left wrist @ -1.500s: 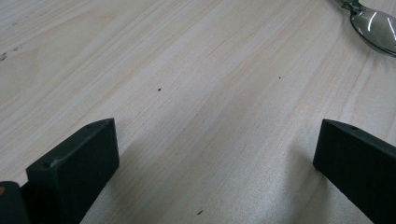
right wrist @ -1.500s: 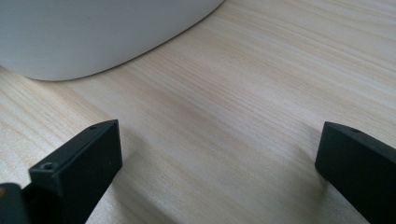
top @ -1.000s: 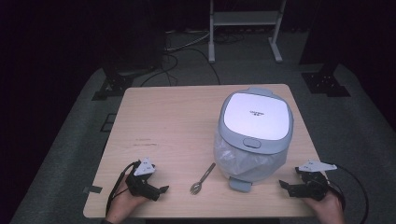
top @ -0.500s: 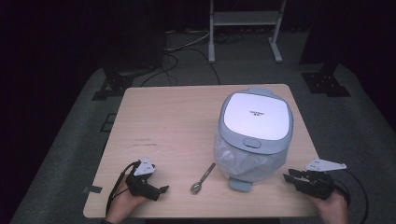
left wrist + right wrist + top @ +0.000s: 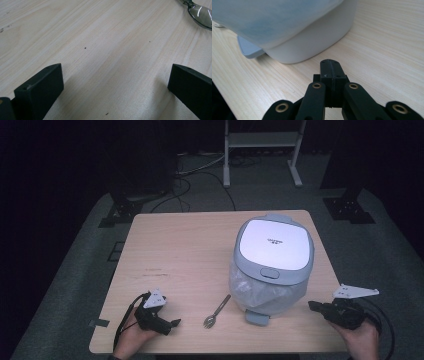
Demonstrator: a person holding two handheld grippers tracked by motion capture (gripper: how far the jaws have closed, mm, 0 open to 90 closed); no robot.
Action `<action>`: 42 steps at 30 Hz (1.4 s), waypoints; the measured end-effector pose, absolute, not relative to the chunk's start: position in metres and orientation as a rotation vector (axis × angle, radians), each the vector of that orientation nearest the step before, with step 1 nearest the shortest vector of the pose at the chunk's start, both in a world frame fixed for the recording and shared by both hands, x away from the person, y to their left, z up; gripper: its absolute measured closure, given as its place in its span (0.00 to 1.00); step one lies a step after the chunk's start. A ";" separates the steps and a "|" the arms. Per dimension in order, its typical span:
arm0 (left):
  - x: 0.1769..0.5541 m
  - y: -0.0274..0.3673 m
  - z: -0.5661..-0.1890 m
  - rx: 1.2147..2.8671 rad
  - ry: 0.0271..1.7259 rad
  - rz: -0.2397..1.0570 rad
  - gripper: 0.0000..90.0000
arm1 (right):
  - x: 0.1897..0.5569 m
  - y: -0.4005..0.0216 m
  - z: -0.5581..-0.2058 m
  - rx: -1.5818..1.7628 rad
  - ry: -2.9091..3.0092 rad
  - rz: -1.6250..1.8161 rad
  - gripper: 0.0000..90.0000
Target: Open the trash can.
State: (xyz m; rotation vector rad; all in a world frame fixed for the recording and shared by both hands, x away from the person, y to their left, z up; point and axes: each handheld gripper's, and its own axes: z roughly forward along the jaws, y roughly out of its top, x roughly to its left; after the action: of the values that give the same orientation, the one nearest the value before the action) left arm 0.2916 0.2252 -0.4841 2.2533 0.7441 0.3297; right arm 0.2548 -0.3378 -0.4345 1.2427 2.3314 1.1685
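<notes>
— Where is the bin [image 5: 272, 265]?

— Just ahead of my right gripper [image 5: 329, 67], near its foot pedal [image 5: 249, 48]. Those jaws have just closed fully, nothing between them.

— And your left gripper [image 5: 115, 82]?

— Its jaws are spread wide over bare table [image 5: 100, 37], the spoon [image 5: 200, 13] between it and the bin.

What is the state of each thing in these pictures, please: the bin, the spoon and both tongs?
Bin: upright on the table, lid shut, plastic bag inside.
Pedal: up, not pressed.
Spoon: lying flat on the table, untouched.
Left tongs: jaws wide apart, empty, low over the table.
Right tongs: jaws have just been closing and now meet, nothing between them.
</notes>
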 end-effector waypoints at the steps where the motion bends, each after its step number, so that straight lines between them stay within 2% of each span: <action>1: 0.292 0.225 -0.484 2.254 0.744 0.330 0.00 | 0.255 -0.338 -0.432 1.239 2.331 1.176 1.00; 42: 0.292 0.225 -0.484 2.255 0.744 0.330 0.00 | 0.244 -0.342 -0.335 1.053 2.279 1.379 1.00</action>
State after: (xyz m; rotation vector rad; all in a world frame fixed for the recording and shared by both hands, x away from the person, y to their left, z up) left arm 0.2916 0.2253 -0.4840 2.2554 0.7435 0.3302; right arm 0.2435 -0.3416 -0.3353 1.0533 2.2794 1.3794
